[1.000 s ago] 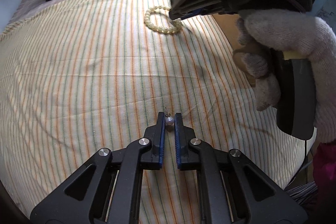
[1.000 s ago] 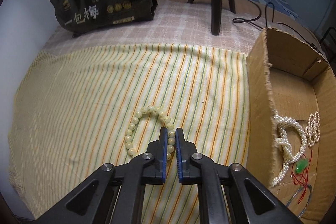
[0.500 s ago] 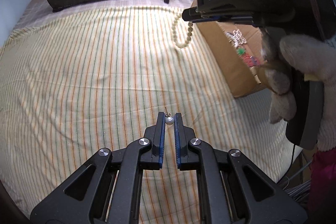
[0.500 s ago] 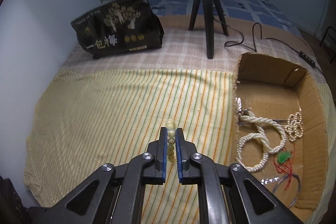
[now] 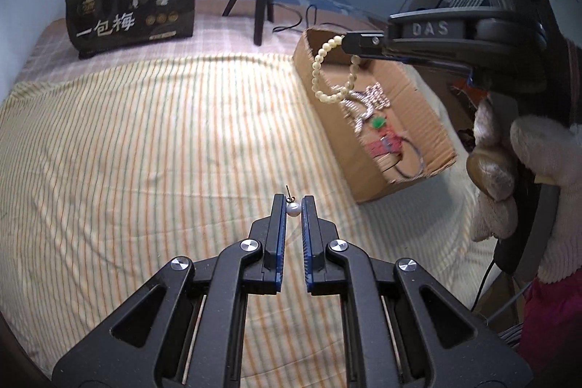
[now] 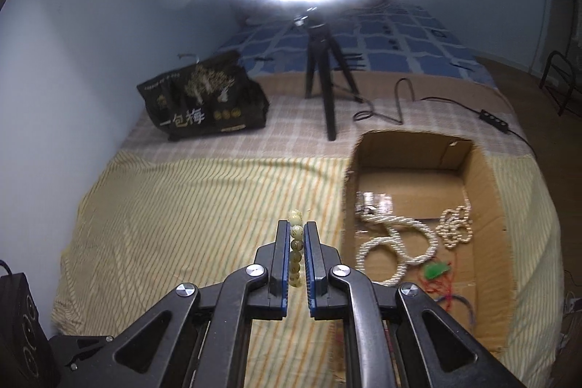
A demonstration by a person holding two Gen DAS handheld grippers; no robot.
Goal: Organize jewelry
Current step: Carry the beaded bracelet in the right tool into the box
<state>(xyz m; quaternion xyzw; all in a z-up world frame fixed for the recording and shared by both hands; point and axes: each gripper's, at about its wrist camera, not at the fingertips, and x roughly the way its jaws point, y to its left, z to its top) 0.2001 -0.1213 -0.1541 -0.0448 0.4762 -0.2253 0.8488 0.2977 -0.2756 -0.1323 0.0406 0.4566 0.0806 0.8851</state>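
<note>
The left gripper [image 5: 293,202] is pinching a small white pearl earring with a thin metal hook [image 5: 293,208] between its blue-lined fingertips, holding it in the air above the yellow cloth with orange and green stripes [image 5: 145,140]. The right gripper [image 6: 297,231], held by a hand in a white knitted glove [image 5: 523,170], is clamping a bracelet of round pale yellow beads [image 5: 329,71], which is hanging as a loop above the near wall of the open brown cardboard box [image 6: 487,177]. Inside this box, white pearl strands [image 6: 396,246] and a green pendant on a red cord [image 6: 436,270] are lying on the bottom.
</note>
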